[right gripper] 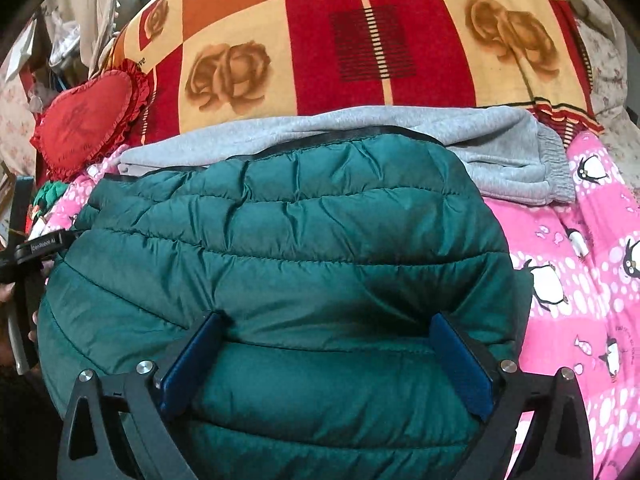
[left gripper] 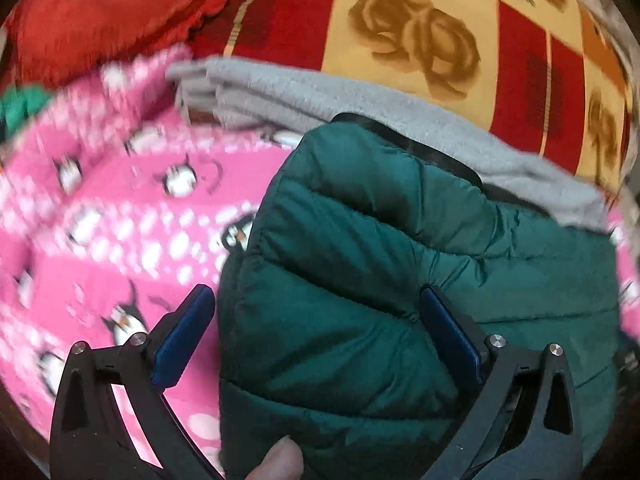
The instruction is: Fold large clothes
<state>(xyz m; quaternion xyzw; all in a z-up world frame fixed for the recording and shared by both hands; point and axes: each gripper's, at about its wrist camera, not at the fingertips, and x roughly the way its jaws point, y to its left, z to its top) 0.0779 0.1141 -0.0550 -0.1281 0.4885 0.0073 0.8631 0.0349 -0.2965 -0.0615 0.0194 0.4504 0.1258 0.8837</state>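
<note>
A dark green quilted puffer jacket (left gripper: 380,240) lies folded in a thick bundle on a pink penguin-print blanket (left gripper: 120,220). My left gripper (left gripper: 316,296) is open wide at the bundle's left edge. Its right finger (left gripper: 448,328) dents the padding and its left finger (left gripper: 188,332) hangs over the blanket. A thumb (left gripper: 280,460) shows at the bottom. In the right wrist view the jacket (right gripper: 300,248) fills the middle. My right gripper (right gripper: 327,320) stands open over its near part, with puffy fabric bulging between the spread fingers. Part of the left gripper's body (right gripper: 36,248) shows at the far left.
Folded grey sweatpants (right gripper: 500,144) lie just behind the jacket, partly under it. Beyond them rises a red, orange and cream rose-print quilt (right gripper: 320,40). A red heart-shaped frilled pillow (right gripper: 84,128) sits at the back left. The pink blanket (right gripper: 580,280) stretches to the right.
</note>
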